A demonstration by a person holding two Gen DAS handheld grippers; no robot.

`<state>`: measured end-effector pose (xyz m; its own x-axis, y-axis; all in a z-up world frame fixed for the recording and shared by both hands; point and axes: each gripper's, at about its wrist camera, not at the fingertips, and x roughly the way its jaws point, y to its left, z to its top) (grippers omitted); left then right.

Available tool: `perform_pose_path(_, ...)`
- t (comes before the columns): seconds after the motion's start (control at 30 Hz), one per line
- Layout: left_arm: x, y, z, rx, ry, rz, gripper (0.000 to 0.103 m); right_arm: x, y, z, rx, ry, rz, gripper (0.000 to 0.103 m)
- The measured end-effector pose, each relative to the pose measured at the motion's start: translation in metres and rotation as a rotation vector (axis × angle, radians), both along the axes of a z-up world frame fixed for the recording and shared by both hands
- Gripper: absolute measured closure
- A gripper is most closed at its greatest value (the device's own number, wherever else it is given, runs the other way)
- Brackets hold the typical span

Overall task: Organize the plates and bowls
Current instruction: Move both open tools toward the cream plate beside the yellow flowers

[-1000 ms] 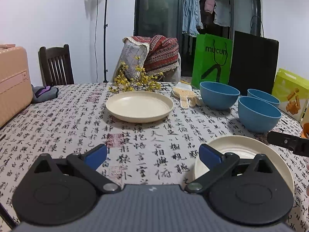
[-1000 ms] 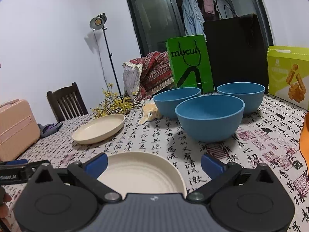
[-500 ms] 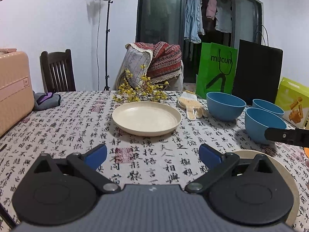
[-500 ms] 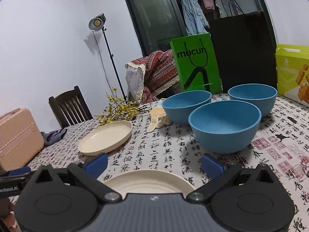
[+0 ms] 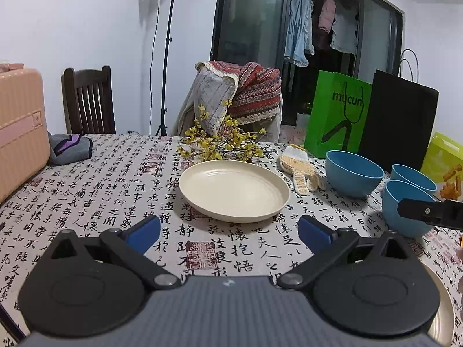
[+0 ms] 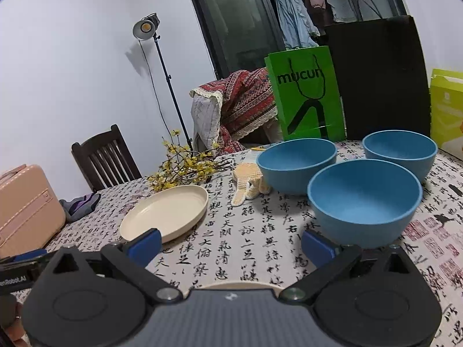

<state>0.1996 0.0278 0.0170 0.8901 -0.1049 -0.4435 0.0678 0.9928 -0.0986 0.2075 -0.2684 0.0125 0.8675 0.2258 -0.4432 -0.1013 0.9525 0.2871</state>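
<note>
Nothing's stacked yet: both the left gripper (image 5: 228,227) and right gripper (image 6: 230,244) hover spread and empty, two cream plates (image 5: 234,189) lie apart, three blue bowls (image 6: 364,199) sit separately on the table (image 5: 115,179).

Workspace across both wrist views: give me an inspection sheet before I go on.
Surface: table under a calligraphy-print cloth.
Job's things: cream plate alone mid-table; second cream plate mostly hidden under the grippers; three blue bowls, unstacked.
Clutter: knit glove, yellow flower sprigs, grey-purple cloth, pink case, green bag, black bag.
Grippers: left gripper open, empty; right gripper open, empty.
Cables: lamp cord down the wall.
Surroundings: lamp stand, wooden chair, hanging clothes.
</note>
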Motion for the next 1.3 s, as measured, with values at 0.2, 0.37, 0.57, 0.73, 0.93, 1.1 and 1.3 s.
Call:
perform_pose_path(0.2, 0.015, 0.007, 0.003, -0.017, 0.012, 0.012, 0.0, 0.017, 0.01, 0.003, -0.002, 0.011, 0.011, 0.0)
perform_pose_path(0.37, 0.027, 0.013, 0.004, -0.025, 0.022, 0.028, 0.0, 0.029, 0.018, 0.004, -0.006, 0.017, 0.018, 0.0)
perform_pose_path(0.57, 0.042, 0.018, 0.009, -0.013, 0.015, 0.048, 0.0, 0.042, 0.028, 0.005, -0.022, 0.02, 0.034, 0.0)
perform_pose_path(0.73, 0.053, 0.021, 0.014, -0.009, 0.01, 0.063, 0.0, 0.053, 0.038, 0.007, -0.037, 0.015, 0.036, 0.0)
perform_pose_path(0.93, 0.067, 0.024, 0.014, -0.017, 0.012, 0.076, 0.0, 0.067, 0.05, 0.007, -0.054, 0.021, 0.031, 0.0)
perform_pose_path(1.1, 0.078, 0.023, 0.015, -0.014, 0.013, 0.089, 0.0, 0.079, 0.059, 0.009, -0.05, 0.033, 0.029, 0.0)
perform_pose_path(1.3, 0.091, 0.027, 0.017, -0.028, 0.015, 0.109, 0.0, 0.092, 0.067, 0.012, -0.052, 0.038, 0.023, 0.0)
